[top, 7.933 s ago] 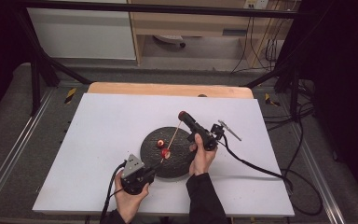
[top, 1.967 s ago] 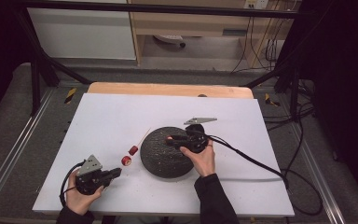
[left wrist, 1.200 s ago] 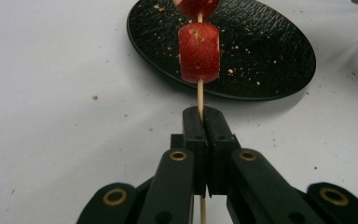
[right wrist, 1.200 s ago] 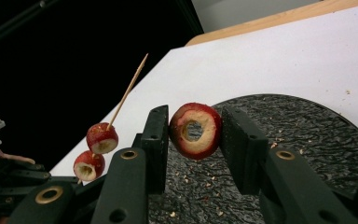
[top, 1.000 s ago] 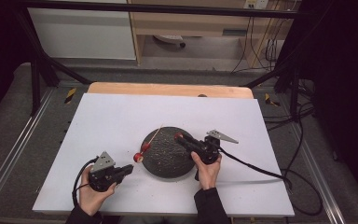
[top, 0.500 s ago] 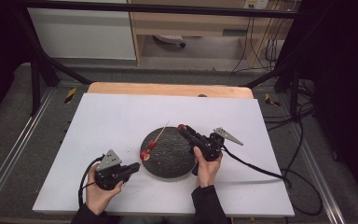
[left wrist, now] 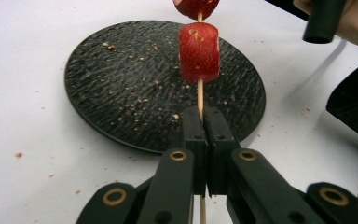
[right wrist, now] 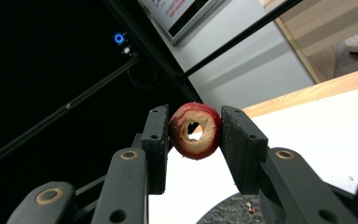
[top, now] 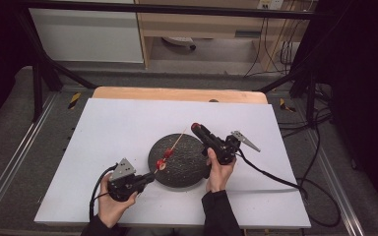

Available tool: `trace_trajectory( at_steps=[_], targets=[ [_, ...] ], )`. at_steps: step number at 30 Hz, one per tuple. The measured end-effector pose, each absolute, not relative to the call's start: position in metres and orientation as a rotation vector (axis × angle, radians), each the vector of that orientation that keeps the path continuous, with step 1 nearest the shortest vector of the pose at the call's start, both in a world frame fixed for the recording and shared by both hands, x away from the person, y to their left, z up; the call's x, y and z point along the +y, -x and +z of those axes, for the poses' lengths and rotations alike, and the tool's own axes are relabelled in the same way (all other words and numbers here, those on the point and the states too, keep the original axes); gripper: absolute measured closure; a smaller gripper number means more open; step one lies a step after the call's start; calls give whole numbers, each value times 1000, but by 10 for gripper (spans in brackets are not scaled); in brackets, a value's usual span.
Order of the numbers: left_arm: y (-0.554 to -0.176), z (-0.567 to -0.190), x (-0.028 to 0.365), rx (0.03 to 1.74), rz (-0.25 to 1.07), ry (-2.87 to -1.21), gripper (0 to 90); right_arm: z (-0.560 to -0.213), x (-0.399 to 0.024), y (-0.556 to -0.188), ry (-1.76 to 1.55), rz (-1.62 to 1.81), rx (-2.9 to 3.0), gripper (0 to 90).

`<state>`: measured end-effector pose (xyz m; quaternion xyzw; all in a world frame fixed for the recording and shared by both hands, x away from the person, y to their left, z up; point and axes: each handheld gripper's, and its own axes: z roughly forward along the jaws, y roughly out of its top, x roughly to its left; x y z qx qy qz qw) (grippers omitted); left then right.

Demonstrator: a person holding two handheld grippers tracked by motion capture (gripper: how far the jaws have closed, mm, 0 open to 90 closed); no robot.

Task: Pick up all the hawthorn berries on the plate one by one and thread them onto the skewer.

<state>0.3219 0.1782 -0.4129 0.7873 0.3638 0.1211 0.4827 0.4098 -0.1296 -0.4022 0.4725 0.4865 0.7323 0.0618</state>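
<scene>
A thin wooden skewer [left wrist: 200,95] with two red fruit pieces [left wrist: 198,51] threaded on it slants up over the round black plate [top: 184,167]. My left gripper [top: 147,179] is shut on the skewer's lower end, at the plate's front left edge; its jaws press together on the stick in the left gripper view. My right gripper [right wrist: 195,129] is shut on a red fruit ring [right wrist: 195,130] with a hole through its middle. In the high view that gripper [top: 195,128] is raised over the plate's far right side, close to the skewer's tip [top: 184,131].
The plate lies on a white tabletop [top: 118,128] with a wooden strip [top: 177,93] at its far edge. Crumbs dot the plate and the board near it. Cables [top: 270,174] trail off to the right. Black frame bars [top: 44,69] stand at the left and right.
The left gripper took up the skewer with its fruit pieces and carried it right to the plate's edge. The right gripper rose from the plate and tilted towards the skewer's tip.
</scene>
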Motion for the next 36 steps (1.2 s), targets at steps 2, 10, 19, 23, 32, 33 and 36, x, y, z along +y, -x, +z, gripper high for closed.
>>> trace_trajectory(
  at_steps=[2, 10, 19, 23, 32, 33, 36],
  targets=[
    [-321, -414, 176, 884, 289, -1915, 885, -402, -130, -411, -1430, 2220, 1454, 638],
    [-320, -416, 167, 883, 267, -1906, 884, -401, -130, -414, -1438, 2248, 1381, 637],
    [-318, -416, 160, 880, 248, -1893, 884, -404, -128, -415, -1449, 2277, 1341, 637],
    [-319, -417, 158, 888, 245, -1888, 884, -404, -127, -414, -1449, 2288, 1338, 637],
    [-320, -418, 152, 914, 259, -1851, 885, -408, -124, -414, -1458, 2312, 1330, 637],
    [-320, -418, 150, 917, 260, -1846, 885, -408, -124, -414, -1462, 2316, 1327, 638],
    [-320, -418, 146, 920, 262, -1828, 884, -409, -124, -413, -1461, 2323, 1326, 638]
  ],
)
